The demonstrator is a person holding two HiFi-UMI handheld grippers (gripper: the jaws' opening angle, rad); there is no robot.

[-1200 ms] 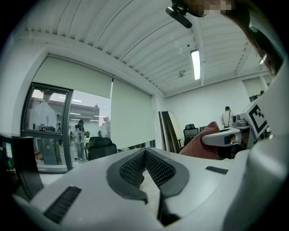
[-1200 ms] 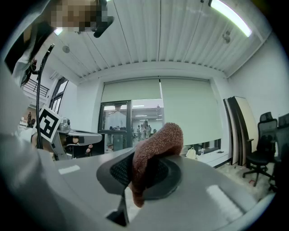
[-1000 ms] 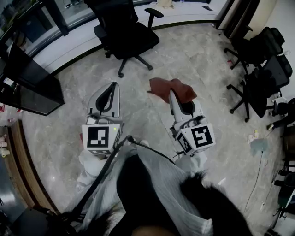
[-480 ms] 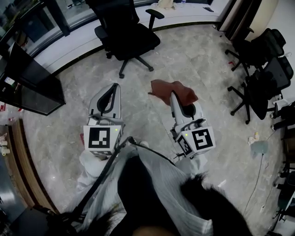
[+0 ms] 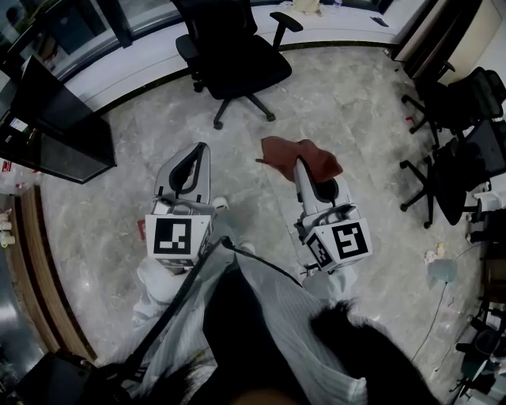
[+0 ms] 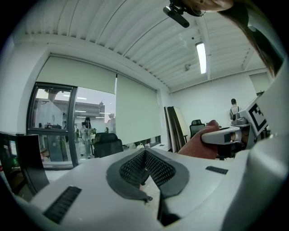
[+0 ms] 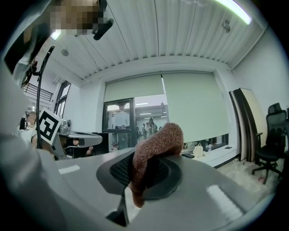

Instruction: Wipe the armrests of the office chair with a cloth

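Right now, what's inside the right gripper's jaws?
A reddish-brown cloth, clamped by the right gripper and bunched over its tips. The pinched fold itself is hidden inside the jaws.

A rust-brown cloth (image 5: pixel 296 156) is hanging crumpled from the right hand-held gripper (image 5: pixel 305 176); the black office chair (image 5: pixel 233 55) is standing upright beyond it.

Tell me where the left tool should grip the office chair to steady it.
Probably the slim post under the office chair's armrest, left tool coming from the open floor beside it: narrow enough for jaws, unlike the broad backrest. The right tool holds the cloth.
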